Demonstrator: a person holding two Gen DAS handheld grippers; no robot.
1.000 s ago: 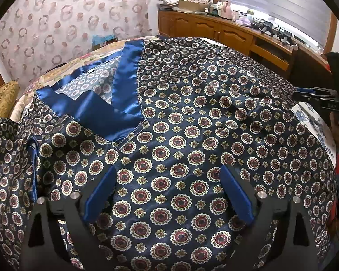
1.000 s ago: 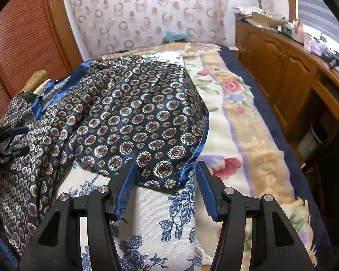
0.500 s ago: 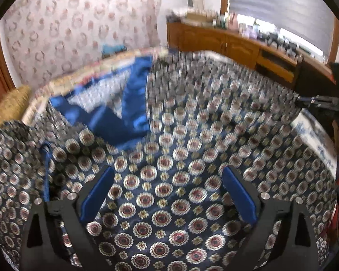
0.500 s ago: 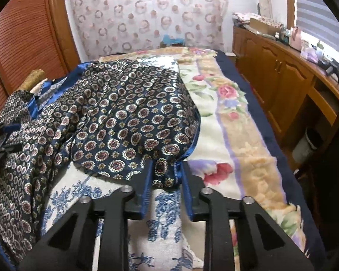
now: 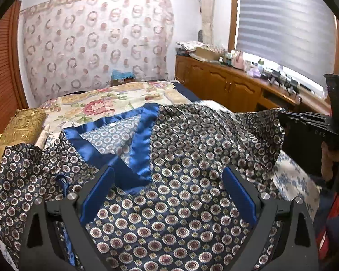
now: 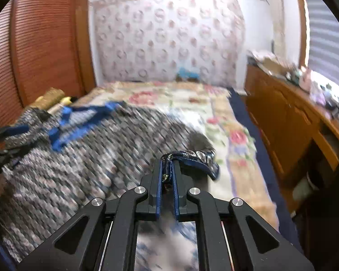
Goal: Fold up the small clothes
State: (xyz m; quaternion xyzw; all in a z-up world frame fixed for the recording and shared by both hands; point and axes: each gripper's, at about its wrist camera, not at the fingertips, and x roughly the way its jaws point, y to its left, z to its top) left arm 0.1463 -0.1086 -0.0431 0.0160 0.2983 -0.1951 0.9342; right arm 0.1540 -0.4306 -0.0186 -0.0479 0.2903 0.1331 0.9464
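With the patterned robe [image 5: 192,153] spread over the bed [image 6: 226,122], its hem is pinched between the closed right gripper [image 6: 167,158], probably firmly despite the blur, while the left gripper [image 5: 167,194], wide and empty, should be closed on cloth before the fold is carried evenly.

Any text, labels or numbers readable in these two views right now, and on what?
"0 A X", or close to it: faint pale marks on the black body of the right hand-held gripper, seen sideways in the left view; uncertain.
Small white tag inside the garment's blue neckline: too small to read.
Items on the cabinet: too small and blurred to read.
Right view: nothing readable.
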